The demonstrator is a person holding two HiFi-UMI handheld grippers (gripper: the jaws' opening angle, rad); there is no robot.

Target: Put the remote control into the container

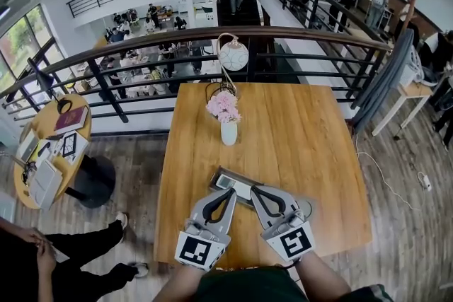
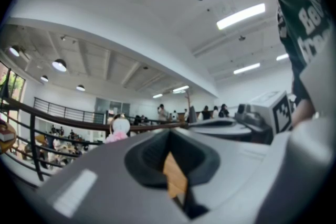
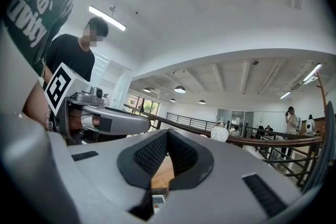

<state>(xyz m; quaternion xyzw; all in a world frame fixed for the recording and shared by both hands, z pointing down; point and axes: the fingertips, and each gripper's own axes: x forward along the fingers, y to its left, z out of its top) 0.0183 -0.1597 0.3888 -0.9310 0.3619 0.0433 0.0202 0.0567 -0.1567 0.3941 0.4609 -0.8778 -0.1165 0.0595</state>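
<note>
As remote control (image 1: 230, 183) lies in container (image 1: 237, 174), flowered vase (image 1: 228, 132)

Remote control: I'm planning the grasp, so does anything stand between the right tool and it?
Nothing visible does. The right tool, shut, has its tips right by the remote control; the vase stands farther back.

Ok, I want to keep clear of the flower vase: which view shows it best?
The head view: the flower vase stands whole on the table. The left gripper view catches only its pink blooms; the right gripper view, only the white ball above it.
</note>
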